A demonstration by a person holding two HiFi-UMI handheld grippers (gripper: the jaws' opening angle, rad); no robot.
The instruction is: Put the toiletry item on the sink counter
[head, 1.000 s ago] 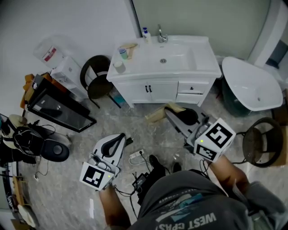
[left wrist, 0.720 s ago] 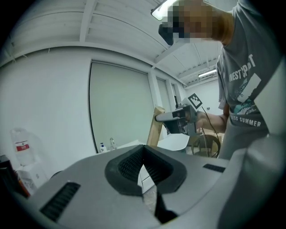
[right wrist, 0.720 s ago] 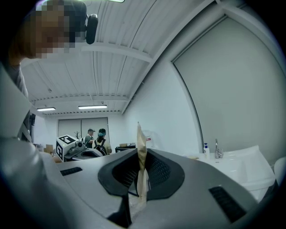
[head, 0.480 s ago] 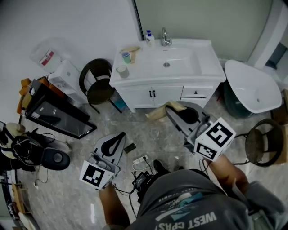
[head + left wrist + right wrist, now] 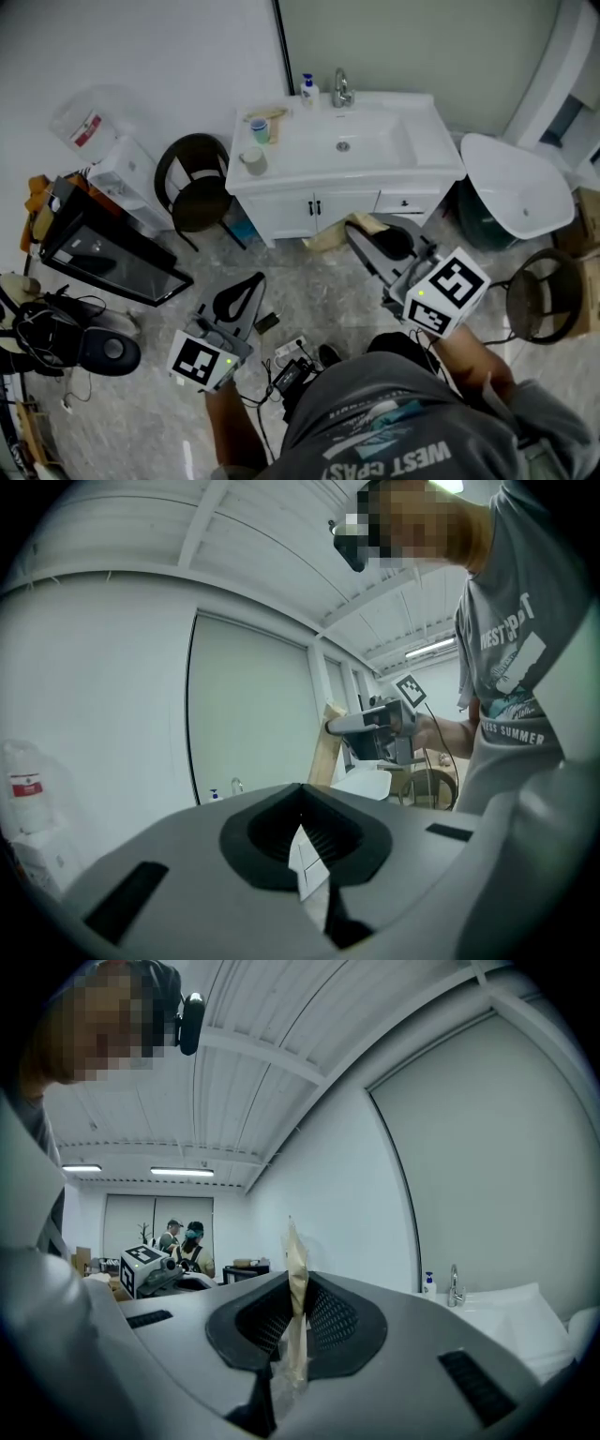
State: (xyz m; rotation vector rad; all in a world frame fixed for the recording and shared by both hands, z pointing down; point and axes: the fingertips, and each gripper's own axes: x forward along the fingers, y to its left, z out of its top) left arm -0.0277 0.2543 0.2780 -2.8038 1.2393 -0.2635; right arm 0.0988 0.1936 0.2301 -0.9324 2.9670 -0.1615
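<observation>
The right gripper (image 5: 361,234) is clamped on a flat tan toiletry packet (image 5: 326,242), held above the floor, short of the white sink surface (image 5: 281,159). The left gripper (image 5: 251,281) is closed and empty.

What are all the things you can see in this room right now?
sink counter: one, white, by the far wall
faucet: one, silver, behind the basin
soap bottle: one, white with blue top, left of the faucet
white cup: one, white, counter's left end
green cup: one, greenish, behind the white cup
chair: one, black, left of the counter
water dispenser: one, white, by the left wall
black panel: one, black, on the floor at left
tub: one, white, right of the counter
power strip: one, white, on the floor
tan packet: one, tan, pinched in the right gripper's fingers
left gripper: one, grey, fingers together, empty
right gripper: one, grey, shut on the tan packet
</observation>
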